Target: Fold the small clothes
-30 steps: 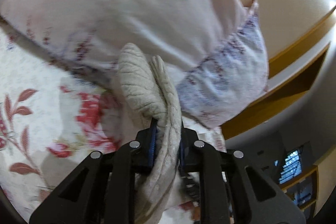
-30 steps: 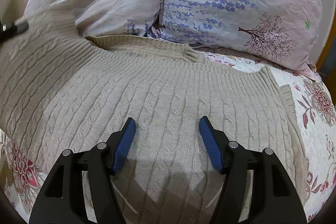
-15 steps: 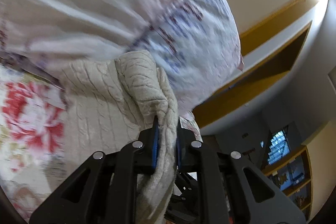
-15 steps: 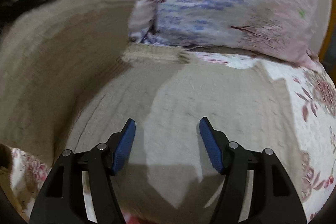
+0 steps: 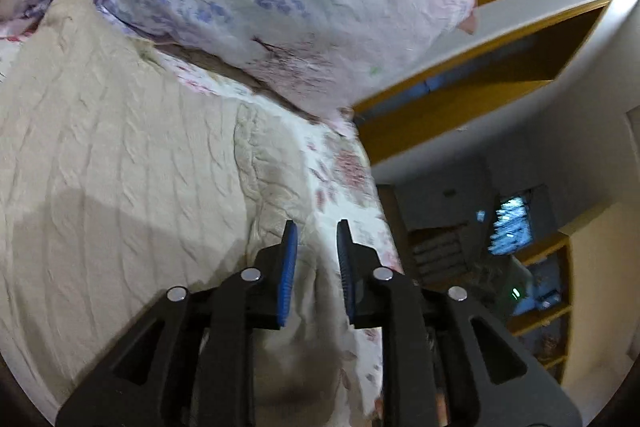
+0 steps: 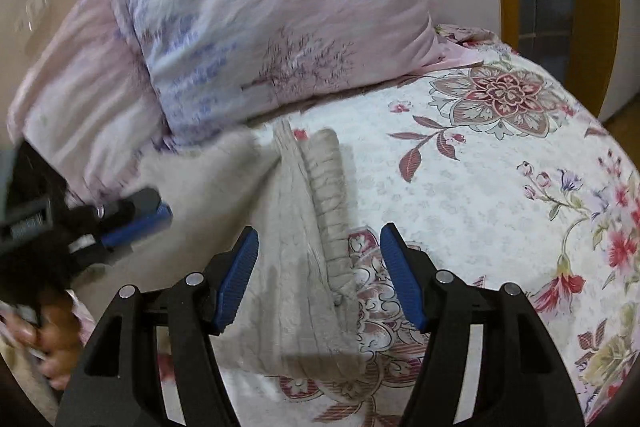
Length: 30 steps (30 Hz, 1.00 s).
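Cable-knit sweater (image 5: 120,187), left of frame on the floral bedspread (image 6: 480,187): our left gripper (image 5: 316,251) has just been opening, nothing between its pads, to release the fold; right gripper (image 6: 320,267) spread above its ribbed edge.

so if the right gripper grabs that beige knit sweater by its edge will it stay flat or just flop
Most likely it flops: the sweater already lies in soft rolls and creases along its folded edge. The chunky cable knit suggests some weight, so the free part would probably sag and drag. Its rough texture should grip well between the right gripper's ribbed pads; slipping seems unlikely.
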Available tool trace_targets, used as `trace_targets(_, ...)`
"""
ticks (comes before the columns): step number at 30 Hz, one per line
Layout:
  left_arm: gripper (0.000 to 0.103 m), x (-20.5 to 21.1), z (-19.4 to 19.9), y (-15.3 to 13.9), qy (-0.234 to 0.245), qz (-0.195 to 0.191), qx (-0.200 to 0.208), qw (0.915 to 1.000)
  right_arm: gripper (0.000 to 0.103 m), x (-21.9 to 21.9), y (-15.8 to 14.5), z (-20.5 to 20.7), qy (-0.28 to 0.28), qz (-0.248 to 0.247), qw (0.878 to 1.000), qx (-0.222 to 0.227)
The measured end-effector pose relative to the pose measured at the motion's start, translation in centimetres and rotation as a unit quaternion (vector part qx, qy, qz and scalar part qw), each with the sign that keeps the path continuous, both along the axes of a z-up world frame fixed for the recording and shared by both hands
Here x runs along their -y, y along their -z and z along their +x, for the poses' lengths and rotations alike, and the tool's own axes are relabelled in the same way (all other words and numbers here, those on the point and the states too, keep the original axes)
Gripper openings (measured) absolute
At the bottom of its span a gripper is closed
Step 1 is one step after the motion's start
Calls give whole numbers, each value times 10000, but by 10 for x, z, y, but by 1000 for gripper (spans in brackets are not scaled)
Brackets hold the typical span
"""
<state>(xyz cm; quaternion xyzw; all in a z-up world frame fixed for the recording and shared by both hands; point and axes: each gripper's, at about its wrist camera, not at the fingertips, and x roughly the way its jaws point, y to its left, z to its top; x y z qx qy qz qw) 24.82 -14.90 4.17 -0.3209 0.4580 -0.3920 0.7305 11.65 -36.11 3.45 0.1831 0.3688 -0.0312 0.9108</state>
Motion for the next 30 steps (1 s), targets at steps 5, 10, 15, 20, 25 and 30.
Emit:
trace_targets(5, 74, -45, -15, -39, -430, 231, 721, 9962, 65, 7, -2, 6, -539, 1342, 9895, -11)
trace_targets(10, 82, -91, -15, -44, -1390, 1592, 876, 9735, 65, -1, 18, 33, -838, 2304, 9676, -602)
trace_targets(15, 82, -103, -7, -10, -1427, 2006, 374, 9685, 62, -14, 29, 49, -951, 2476, 9606, -829)
trace_targets(20, 82, -89, -7, 5, -1146, 2127, 307, 9699, 53, -18, 32, 62, -928, 2470, 9600, -933)
trace_targets(25, 82, -83, -8, 12, -967, 2040, 339, 9736, 34, -19, 34, 76, -846, 2461, 9613, -906)
trace_targets(30, 83, -85, -8, 12, -976, 1915, 307, 9762, 18, -26, 26, 77, -924, 1975, 9738, -647)
